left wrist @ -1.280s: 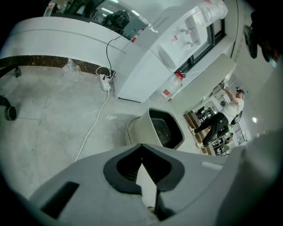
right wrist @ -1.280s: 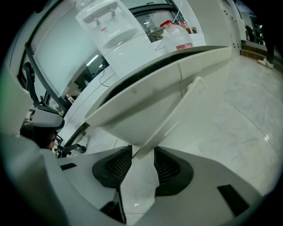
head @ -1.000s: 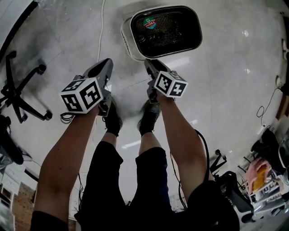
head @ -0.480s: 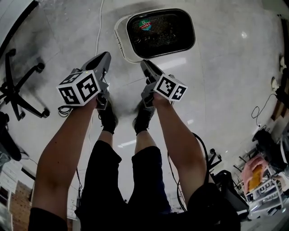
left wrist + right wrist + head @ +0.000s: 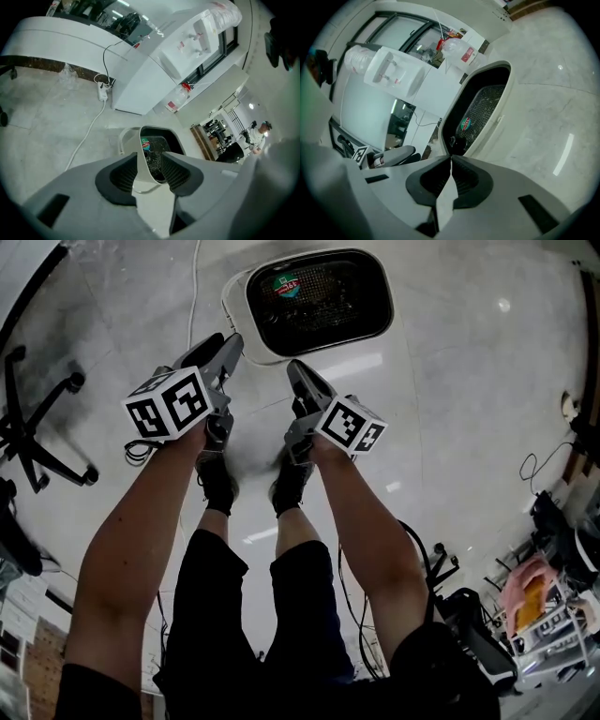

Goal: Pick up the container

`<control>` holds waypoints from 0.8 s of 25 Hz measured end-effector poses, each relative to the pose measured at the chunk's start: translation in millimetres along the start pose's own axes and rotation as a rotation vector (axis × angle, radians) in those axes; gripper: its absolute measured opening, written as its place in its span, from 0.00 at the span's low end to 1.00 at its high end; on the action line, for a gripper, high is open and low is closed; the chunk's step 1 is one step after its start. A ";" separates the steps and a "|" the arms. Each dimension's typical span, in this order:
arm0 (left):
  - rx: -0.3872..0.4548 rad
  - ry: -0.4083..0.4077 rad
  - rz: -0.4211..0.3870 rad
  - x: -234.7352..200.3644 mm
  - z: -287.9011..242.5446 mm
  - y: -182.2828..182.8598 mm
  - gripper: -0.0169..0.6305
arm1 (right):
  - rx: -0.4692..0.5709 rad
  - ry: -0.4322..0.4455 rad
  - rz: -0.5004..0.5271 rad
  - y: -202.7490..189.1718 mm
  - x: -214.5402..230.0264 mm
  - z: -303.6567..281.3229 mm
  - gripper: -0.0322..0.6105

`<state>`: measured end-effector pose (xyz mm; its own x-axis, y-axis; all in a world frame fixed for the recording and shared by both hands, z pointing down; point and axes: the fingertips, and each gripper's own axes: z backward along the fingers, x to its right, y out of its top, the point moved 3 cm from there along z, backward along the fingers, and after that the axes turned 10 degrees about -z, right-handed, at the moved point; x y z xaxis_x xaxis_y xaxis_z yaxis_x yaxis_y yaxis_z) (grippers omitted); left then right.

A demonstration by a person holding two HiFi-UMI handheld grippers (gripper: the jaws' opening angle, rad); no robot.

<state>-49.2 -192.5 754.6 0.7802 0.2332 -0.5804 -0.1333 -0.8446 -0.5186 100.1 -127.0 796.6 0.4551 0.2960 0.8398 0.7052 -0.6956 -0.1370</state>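
Note:
The container (image 5: 246,334) is a white rounded bin with a black mesh inside and a green and red label. It stands on the pale floor at the top of the head view. My left gripper (image 5: 232,341) is at its near left corner. Its jaws have just been opening and stand open, with the container (image 5: 126,140) showing through the gap and nothing pressed between the pads. My right gripper (image 5: 293,369) is at the near rim. Its jaws have just been closing and now meet in front of the container (image 5: 506,93). I see nothing held between them.
An office chair base (image 5: 37,442) stands at the left. A white cable (image 5: 195,287) runs across the floor beside the container. The person's shoes (image 5: 217,486) are just behind the grippers. A water dispenser (image 5: 197,37) and white counter lie beyond. Clutter (image 5: 534,615) fills the lower right.
The left gripper has moved forward to the container's near left corner. The right gripper has drawn closer to the near rim. The container sits a little further left in the head view.

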 end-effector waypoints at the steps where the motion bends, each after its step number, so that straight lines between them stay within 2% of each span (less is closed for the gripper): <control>1: -0.013 -0.005 0.010 -3.7 -5.5 -4.2 0.27 | -0.009 -0.004 0.004 -0.5 -0.3 -2.8 0.07; 3: -0.031 -0.007 0.016 -14.5 -11.6 -9.3 0.28 | -0.037 0.001 0.021 -2.8 -3.5 -7.3 0.07; 5: -0.016 -0.018 -0.035 -21.2 -12.7 -0.3 0.28 | -0.049 -0.008 0.095 3.9 -2.4 -8.9 0.07; 8: -0.016 -0.034 -0.090 -19.7 5.6 -2.9 0.28 | -0.041 -0.087 0.135 3.4 21.2 3.0 0.07; 10: -0.023 -0.020 -0.067 -23.0 20.5 -13.5 0.28 | -0.035 -0.139 0.114 -0.9 38.9 10.7 0.08; 13: 0.014 -0.010 -0.016 -31.8 26.9 -13.8 0.28 | -0.041 -0.152 0.142 1.6 48.7 -0.8 0.09; 16: 0.034 -0.005 0.004 -35.2 26.9 -18.9 0.28 | -0.091 -0.181 0.201 -2.5 61.2 -15.3 0.26; 20: 0.040 -0.020 -0.019 -35.9 22.7 -21.0 0.28 | -0.116 -0.232 0.255 -2.5 79.6 -30.3 0.27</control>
<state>-88.3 -172.1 772.1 0.7706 0.2588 -0.5825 -0.1434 -0.8201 -0.5540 118.1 -121.6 879.7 0.7289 0.2352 0.6429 0.4931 -0.8318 -0.2548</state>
